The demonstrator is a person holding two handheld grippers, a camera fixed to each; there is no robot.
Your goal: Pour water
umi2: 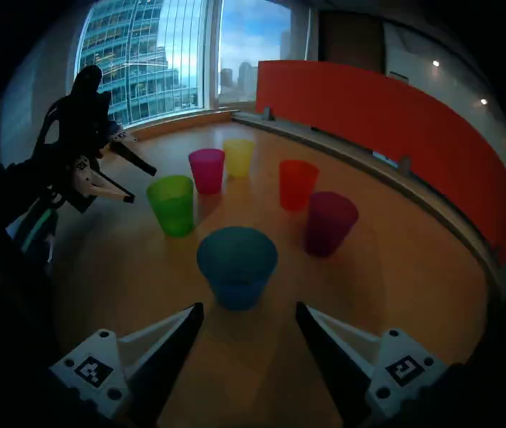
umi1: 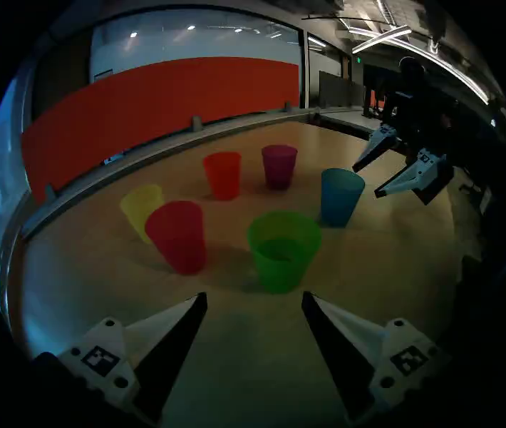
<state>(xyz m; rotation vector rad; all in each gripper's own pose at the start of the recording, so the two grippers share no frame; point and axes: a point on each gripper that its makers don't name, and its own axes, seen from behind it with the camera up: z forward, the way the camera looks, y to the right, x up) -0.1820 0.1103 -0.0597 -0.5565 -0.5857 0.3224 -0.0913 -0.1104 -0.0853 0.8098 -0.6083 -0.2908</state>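
Tapered translucent plastic cups [umi1: 284, 250] (six); smooth wooden table [umi1: 395, 250]

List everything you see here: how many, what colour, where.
table: one, light wood, under cups
green cup: one, green, tabletop
blue cup: one, blue, near green cup
red cup: one, red, beside green cup
yellow cup: one, yellow, beside red cup
orange cup: one, orange, near yellow cup
purple cup: one, purple, beside orange cup
wall panel: one, red, behind table
left tongs: one, white, open, facing green cup
right tongs: one, white, open, facing blue cup
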